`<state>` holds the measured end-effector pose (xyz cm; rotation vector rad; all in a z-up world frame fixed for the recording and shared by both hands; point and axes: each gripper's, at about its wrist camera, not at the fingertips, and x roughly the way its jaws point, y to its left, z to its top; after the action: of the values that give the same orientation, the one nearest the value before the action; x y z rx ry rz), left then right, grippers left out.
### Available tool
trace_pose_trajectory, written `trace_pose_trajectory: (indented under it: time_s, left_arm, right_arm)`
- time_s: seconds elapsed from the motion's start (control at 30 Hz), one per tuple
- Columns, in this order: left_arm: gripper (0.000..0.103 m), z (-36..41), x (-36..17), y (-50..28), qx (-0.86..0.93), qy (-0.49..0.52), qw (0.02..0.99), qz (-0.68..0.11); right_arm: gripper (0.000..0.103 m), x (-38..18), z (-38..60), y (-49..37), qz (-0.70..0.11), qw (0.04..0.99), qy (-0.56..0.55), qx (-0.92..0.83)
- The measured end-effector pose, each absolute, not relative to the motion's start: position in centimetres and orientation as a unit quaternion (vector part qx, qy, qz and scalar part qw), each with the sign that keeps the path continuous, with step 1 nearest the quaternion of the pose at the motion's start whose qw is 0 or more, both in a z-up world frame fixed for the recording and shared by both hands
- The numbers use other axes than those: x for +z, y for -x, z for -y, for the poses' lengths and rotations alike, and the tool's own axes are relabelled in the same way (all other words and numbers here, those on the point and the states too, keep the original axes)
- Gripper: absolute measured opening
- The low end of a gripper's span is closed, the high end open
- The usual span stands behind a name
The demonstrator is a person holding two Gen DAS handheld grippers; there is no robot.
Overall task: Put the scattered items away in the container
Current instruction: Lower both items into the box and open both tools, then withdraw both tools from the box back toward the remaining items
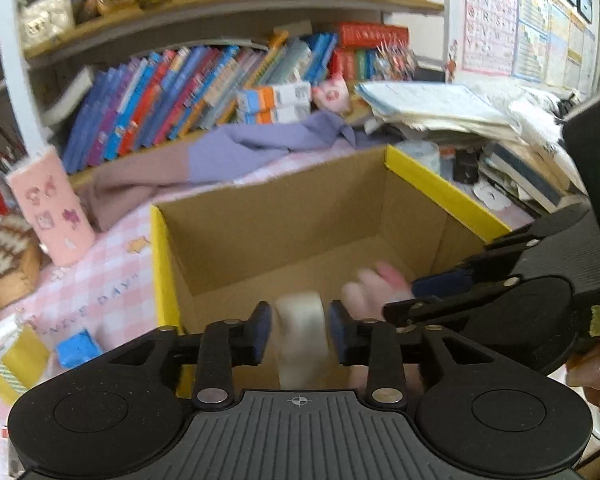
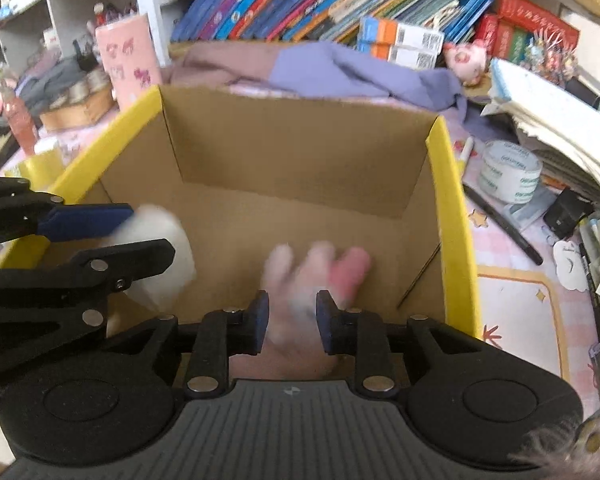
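Note:
An open cardboard box (image 1: pixel 440 188) (image 2: pixel 452 216) with yellow outer walls stands on the pink checked cloth, and both grippers hang over its near edge. My left gripper (image 1: pixel 300 330) (image 2: pixel 152 234) is open, with a blurred white tape roll (image 1: pixel 300 332) (image 2: pixel 160 264) between its blue pads and a thin gap showing on each side. To its right, my right gripper (image 2: pixel 292 322) (image 1: pixel 400 298) is open too. A blurred pink soft thing (image 2: pixel 320 272) (image 1: pixel 374 288) lies just past its fingertips, inside the box.
Right of the box lie a second white tape roll (image 2: pixel 510 176), a black pen (image 2: pixel 500 220) and a small black item (image 2: pixel 568 210) beneath a paper stack (image 1: pixel 440 108). On the left are a pink cup (image 1: pixel 50 208), a blue piece (image 1: pixel 78 348) and a yellow pack (image 1: pixel 16 360). Purple cloth (image 1: pixel 260 148) lies behind.

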<state>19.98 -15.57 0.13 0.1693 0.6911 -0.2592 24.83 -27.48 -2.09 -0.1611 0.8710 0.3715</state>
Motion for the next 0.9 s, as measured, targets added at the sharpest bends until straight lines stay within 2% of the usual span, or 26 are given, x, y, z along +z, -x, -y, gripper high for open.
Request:
trace_pose_trajectory:
  time_s: [0.13,0.23,0.47,0.63,0.9]
  left_arm:
    - [0.067,14.9,1.1,-19.3,-0.103,-0.079,0.941,-0.314]
    - [0.075,14.5,2.0,-18.5,-0.102,-0.07,0.947,-0.297]
    - [0.079,14.6,4.0,-16.3,-0.108,-0.066,0.957,-0.259]
    - [0.087,14.1,5.3,-14.2,-0.106,-0.052,0.966,-0.229]
    - [0.089,12.7,6.1,-11.7,-0.097,-0.022,0.973,-0.206]
  right_arm:
    - [0.033,-0.9,28.1,-24.0,-0.392,0.904,0.063,0.162]
    - [0.039,0.1,28.6,-23.2,-0.371,0.915,0.048,0.149]
    - [0.046,2.1,29.3,-20.8,-0.324,0.937,0.04,0.126]
    - [0.053,3.1,29.7,-18.4,-0.288,0.951,0.041,0.106]
    - [0.053,3.5,30.5,-14.8,-0.274,0.959,0.036,0.071]
